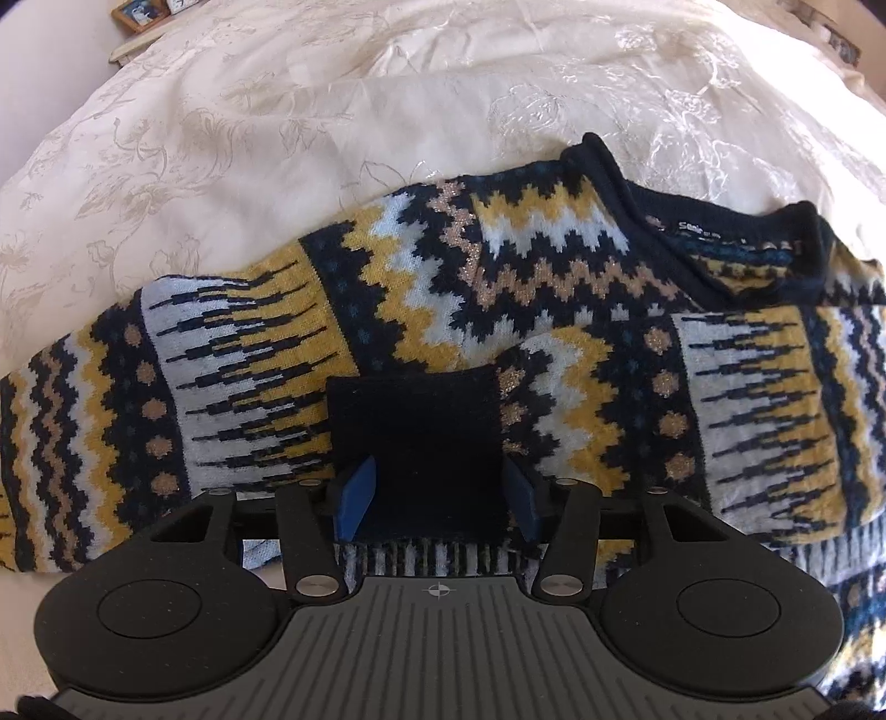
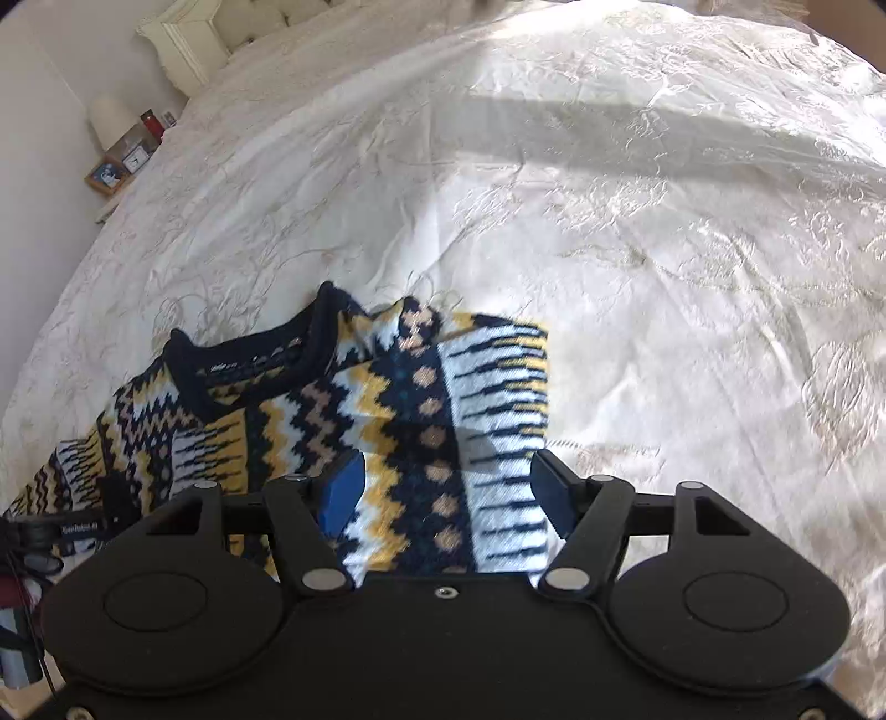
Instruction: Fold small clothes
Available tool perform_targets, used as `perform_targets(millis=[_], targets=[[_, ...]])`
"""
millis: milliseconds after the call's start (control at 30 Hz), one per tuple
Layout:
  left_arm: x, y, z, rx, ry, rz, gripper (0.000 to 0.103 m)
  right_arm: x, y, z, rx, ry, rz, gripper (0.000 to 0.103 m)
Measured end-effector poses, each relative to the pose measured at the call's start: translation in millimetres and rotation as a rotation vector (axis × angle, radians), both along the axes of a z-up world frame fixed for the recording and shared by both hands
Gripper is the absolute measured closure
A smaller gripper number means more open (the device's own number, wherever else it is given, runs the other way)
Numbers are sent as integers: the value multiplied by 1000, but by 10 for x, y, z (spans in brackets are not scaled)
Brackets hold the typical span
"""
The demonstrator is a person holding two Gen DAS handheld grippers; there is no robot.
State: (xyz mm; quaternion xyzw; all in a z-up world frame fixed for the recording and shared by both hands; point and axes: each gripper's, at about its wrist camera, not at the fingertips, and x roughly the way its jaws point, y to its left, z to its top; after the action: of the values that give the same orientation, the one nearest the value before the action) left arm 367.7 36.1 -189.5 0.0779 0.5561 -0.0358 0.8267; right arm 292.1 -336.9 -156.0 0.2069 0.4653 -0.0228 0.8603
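Observation:
A knitted sweater (image 1: 498,266) with navy, yellow, white and tan zigzags lies flat on the bed, its navy neckline (image 1: 720,238) at the upper right. A sleeve is folded across the body, and its navy cuff (image 1: 415,432) lies between the blue pads (image 1: 354,498) of my left gripper (image 1: 437,493), which stands open just above it. In the right wrist view the same sweater (image 2: 387,399) shows its right side folded in to a straight edge (image 2: 545,387). My right gripper (image 2: 448,493) hovers open over that folded part, holding nothing.
A cream embroidered bedspread (image 2: 664,221) covers the bed all around the sweater. A bedside table (image 2: 119,166) with a framed picture, a clock and a red jar stands at the far left by a white headboard (image 2: 188,44). The left gripper's body (image 2: 77,529) shows at the lower left.

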Motion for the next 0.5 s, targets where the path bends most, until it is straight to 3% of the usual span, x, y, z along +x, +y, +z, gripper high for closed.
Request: perform_targets(millis=[233,500], targets=[[-21,-12,-16,3,-14,6,50,515,-256,-91,-38,-23,-12,34],[-16,-1,-19,-16,-27,-4,48,945,-123,-404,-122,67,181,41]])
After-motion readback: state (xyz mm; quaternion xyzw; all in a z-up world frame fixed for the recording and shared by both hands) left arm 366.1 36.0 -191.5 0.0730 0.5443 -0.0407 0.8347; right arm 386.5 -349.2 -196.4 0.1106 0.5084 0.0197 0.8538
